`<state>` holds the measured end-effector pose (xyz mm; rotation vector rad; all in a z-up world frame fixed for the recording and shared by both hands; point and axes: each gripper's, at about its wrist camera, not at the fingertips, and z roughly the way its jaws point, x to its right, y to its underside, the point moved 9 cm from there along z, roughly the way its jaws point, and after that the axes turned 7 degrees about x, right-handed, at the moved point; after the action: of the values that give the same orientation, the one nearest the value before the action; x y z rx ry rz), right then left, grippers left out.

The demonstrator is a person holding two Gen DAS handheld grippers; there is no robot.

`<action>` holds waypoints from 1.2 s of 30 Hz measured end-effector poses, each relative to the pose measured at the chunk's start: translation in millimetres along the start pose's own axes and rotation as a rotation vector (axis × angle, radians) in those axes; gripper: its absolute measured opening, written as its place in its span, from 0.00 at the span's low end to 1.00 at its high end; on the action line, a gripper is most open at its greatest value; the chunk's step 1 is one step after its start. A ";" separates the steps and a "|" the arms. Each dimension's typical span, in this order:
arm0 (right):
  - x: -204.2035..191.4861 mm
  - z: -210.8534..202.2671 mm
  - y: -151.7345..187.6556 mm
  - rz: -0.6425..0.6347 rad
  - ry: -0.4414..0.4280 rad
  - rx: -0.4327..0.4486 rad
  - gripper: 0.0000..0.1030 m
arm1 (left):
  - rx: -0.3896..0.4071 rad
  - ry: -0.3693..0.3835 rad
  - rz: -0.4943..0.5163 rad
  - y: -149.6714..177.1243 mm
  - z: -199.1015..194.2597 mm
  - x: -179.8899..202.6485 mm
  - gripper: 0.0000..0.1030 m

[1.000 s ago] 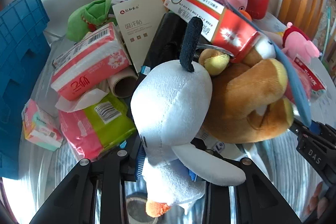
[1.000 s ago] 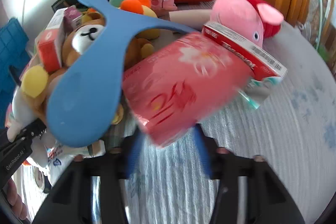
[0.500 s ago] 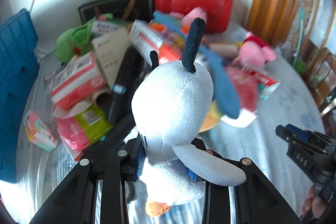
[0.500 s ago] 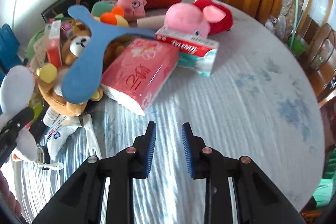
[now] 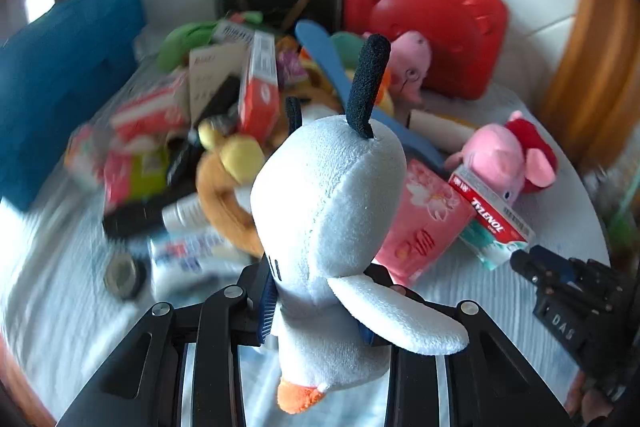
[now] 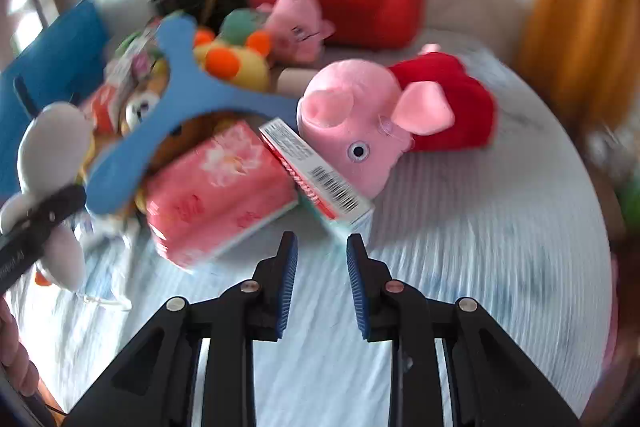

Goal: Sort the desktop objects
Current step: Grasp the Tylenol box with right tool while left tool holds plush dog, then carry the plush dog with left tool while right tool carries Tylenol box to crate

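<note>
The left gripper point(image 5: 316, 311) clamped a white plush toy point(image 5: 332, 211) at frame centre. The right gripper point(image 6: 322, 283), partly open and empty, hovered over the tabletop point(image 6: 460, 247) below a pink tissue pack point(image 6: 216, 191).

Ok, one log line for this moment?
left claw: shut on white plush | right claw: open, empty, facing Tylenol box | sorting unfinished
</note>
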<state>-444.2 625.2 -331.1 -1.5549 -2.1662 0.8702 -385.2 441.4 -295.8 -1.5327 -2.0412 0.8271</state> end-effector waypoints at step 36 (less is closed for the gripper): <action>-15.8 -81.7 -19.8 -0.235 -0.260 0.144 0.18 | 0.008 -0.196 -0.166 24.3 -73.9 42.7 0.31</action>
<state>-405.1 629.3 -255.2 -1.1451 -2.3424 1.1717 -330.7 501.5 -259.7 -1.3004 -2.2660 0.9505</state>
